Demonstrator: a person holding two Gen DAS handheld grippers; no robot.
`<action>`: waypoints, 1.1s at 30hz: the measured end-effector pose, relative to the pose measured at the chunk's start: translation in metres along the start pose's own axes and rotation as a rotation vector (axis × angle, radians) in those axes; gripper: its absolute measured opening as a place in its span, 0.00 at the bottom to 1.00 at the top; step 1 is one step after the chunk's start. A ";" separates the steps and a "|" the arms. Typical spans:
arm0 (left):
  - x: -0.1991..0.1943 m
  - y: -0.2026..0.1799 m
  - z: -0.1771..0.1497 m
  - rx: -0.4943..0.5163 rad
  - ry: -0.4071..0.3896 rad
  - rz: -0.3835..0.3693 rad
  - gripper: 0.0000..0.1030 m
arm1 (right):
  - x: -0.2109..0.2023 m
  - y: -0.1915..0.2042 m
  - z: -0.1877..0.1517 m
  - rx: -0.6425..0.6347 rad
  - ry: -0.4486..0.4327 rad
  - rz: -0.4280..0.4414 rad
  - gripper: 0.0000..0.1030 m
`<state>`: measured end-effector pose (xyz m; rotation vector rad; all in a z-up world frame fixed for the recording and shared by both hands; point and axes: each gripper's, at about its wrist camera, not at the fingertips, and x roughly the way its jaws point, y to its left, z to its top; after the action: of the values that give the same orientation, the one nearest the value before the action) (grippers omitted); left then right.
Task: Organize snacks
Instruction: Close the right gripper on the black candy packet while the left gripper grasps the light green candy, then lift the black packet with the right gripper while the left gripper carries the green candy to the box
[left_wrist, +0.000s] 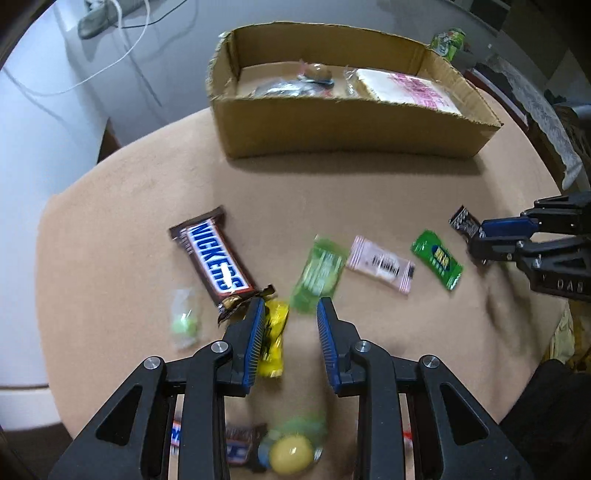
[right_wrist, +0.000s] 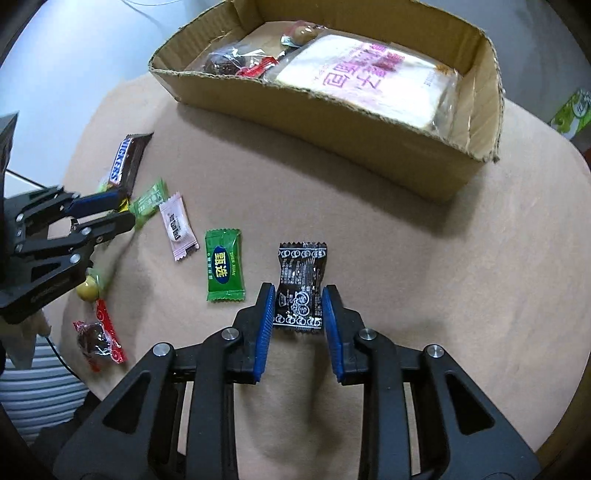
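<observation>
Snacks lie loose on a tan tablecloth in front of a cardboard box (left_wrist: 351, 125) (right_wrist: 332, 122). My right gripper (right_wrist: 299, 295) is shut on a black candy (right_wrist: 301, 288), one pad on each long side. My left gripper (left_wrist: 291, 306) has its jaws drawn close over a yellow candy (left_wrist: 275, 343), which lies against the left pad. The near end of a blurred light-green packet (left_wrist: 319, 269) sits at the right fingertip. A Snickers bar (left_wrist: 214, 258), a pink candy (left_wrist: 380, 264) and a dark green candy (left_wrist: 437, 260) lie between the two grippers.
The box holds a bag of bread (right_wrist: 369, 77) and a few small wrapped sweets. A yellow ball candy (left_wrist: 290, 452) and another Snickers lie under my left gripper. A red-wrapped candy (right_wrist: 98, 338) lies near the table's front edge. A green carton (right_wrist: 572, 110) stands beyond the box.
</observation>
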<state>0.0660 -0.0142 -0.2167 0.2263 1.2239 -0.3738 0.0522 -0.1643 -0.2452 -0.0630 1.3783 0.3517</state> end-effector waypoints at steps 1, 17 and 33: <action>0.003 -0.001 0.004 0.005 0.001 -0.011 0.27 | 0.000 0.001 0.000 -0.007 0.001 -0.006 0.26; 0.020 -0.016 0.030 0.003 0.017 -0.035 0.21 | 0.006 0.017 0.009 -0.042 0.027 -0.035 0.25; -0.034 0.009 0.018 -0.128 -0.062 -0.078 0.21 | -0.047 -0.019 0.011 -0.018 -0.060 0.044 0.24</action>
<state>0.0758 -0.0069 -0.1789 0.0563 1.1929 -0.3661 0.0611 -0.1890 -0.2007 -0.0363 1.3184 0.4000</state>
